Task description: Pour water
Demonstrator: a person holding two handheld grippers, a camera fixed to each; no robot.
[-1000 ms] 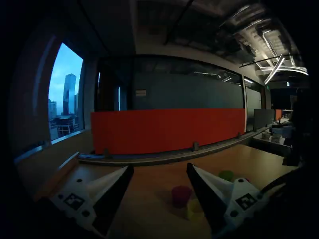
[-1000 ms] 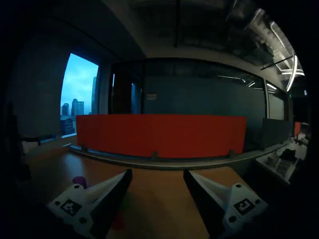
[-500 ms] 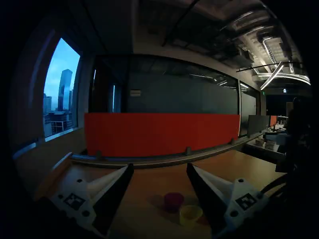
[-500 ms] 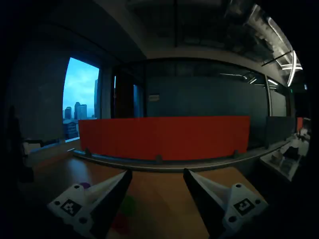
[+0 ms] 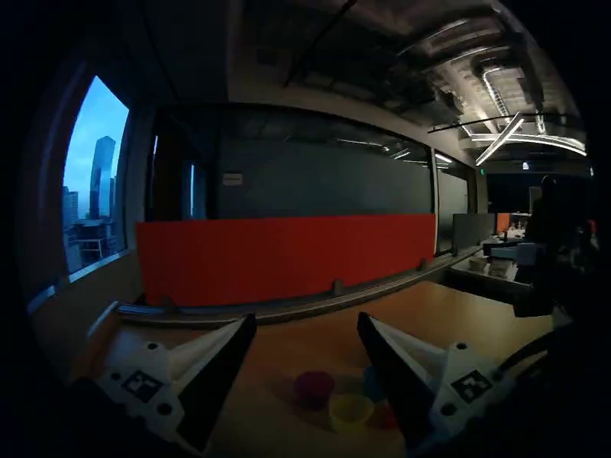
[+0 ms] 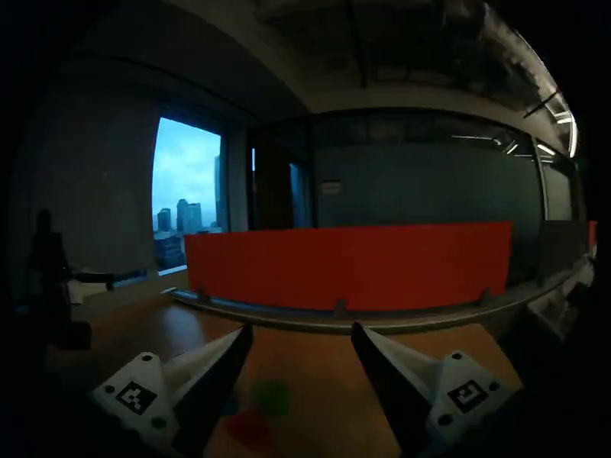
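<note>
Left gripper view: maroon cup [image 5: 314,388] ahead of the empty, spread left gripper [image 5: 306,316], likely light, stiff plastic, best pinched across its rim.

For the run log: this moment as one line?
left gripper: open, empty | right gripper: open, empty | desk: purple cup, yellow cup, green cup, red cup | pouring: not started
</note>
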